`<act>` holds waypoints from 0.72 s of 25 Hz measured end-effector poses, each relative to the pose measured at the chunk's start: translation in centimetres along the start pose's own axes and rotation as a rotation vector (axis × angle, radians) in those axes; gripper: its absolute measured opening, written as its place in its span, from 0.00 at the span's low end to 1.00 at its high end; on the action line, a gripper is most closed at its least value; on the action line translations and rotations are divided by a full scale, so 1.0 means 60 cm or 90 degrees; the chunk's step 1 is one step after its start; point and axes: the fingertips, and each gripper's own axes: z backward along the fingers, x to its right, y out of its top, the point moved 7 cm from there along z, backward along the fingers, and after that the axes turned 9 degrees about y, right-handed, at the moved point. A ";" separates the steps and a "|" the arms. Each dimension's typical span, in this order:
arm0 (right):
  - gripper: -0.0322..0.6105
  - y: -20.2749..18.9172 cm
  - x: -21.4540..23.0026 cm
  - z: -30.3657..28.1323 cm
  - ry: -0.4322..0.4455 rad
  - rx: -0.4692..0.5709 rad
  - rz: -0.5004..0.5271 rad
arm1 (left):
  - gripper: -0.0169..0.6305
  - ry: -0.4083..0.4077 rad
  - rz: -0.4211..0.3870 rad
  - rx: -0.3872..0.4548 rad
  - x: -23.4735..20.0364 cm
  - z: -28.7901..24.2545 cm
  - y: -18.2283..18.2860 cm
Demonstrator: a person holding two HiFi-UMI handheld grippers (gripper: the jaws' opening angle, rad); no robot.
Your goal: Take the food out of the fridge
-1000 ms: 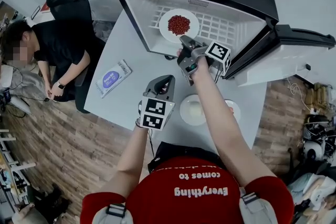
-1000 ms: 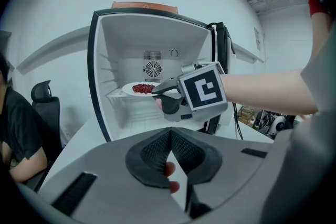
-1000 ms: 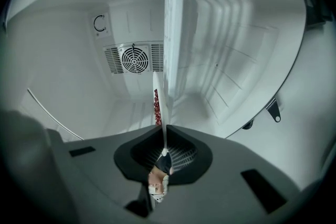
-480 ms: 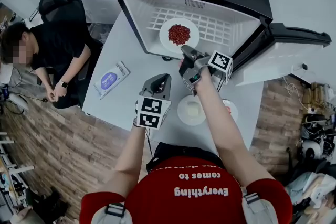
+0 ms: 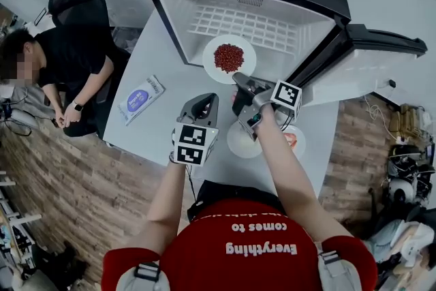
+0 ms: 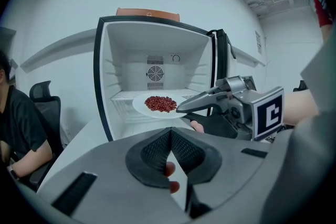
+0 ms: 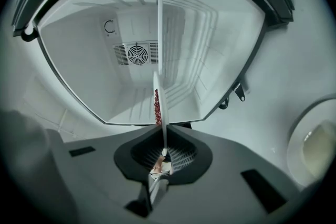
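Observation:
A white plate [image 5: 212,50] of red beans [image 5: 229,58] hangs at the mouth of the open fridge [image 5: 286,27]. My right gripper [image 5: 238,80] is shut on the plate's near rim. In the right gripper view the plate [image 7: 160,93] shows edge-on between the jaws of the right gripper [image 7: 164,139], with the beans [image 7: 156,107] on its left side. My left gripper [image 5: 206,101] hovers over the table beside it, shut and empty. The left gripper view shows that gripper [image 6: 170,132], the plate [image 6: 140,106] and the right gripper [image 6: 182,109] ahead of it.
Two white plates of food, one [image 5: 240,143] and another [image 5: 297,142], lie on the grey table under my right arm. A blue-and-white packet [image 5: 141,99] lies at the left. A person [image 5: 65,68] sits left of the table. The fridge door [image 5: 371,71] stands open at the right.
My right gripper has drawn the plate of beans from the wire shelf out to the fridge's opening. The left gripper has hardly moved.

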 end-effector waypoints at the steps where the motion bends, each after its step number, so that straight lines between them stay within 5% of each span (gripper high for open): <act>1: 0.09 -0.004 0.001 0.005 -0.001 -0.002 0.001 | 0.03 0.002 0.002 0.000 -0.001 0.001 -0.001; 18: 0.09 -0.057 -0.003 0.105 0.005 -0.068 0.042 | 0.03 -0.023 0.030 -0.013 0.010 0.035 -0.026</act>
